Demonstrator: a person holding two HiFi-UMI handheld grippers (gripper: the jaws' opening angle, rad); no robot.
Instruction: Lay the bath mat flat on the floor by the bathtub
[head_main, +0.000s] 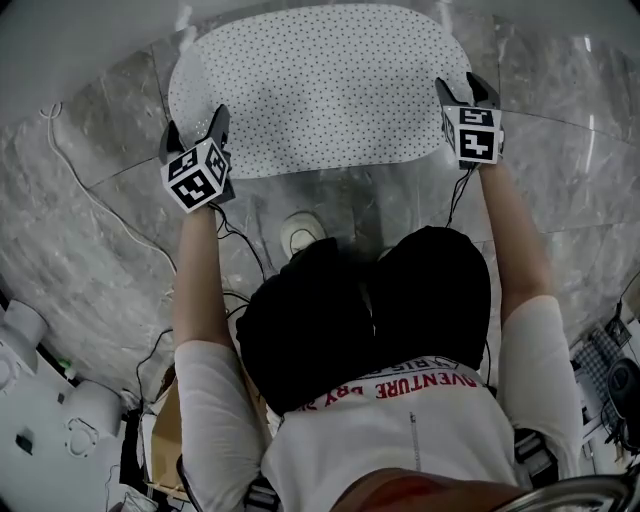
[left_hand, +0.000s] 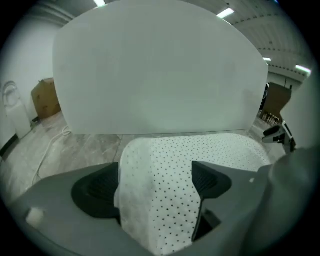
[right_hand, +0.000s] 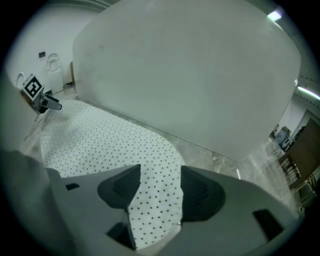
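Bath mat (head_main: 315, 90) flat by bathtub (left_hand: 160, 65), left gripper (head_main: 195, 128) and right gripper (head_main: 465, 88) fingers wide, mat corners seemingly loose between

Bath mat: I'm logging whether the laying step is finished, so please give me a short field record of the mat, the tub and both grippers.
bath mat: white with dark dots, spread out on the floor
bathtub: white wall just past the mat's far edge
left gripper: jaws apart, near-left mat corner between them, not pinched
right gripper: jaws apart, near-right mat corner between them, not pinched
flatness: middle lies flat; both near corners rise into the jaws
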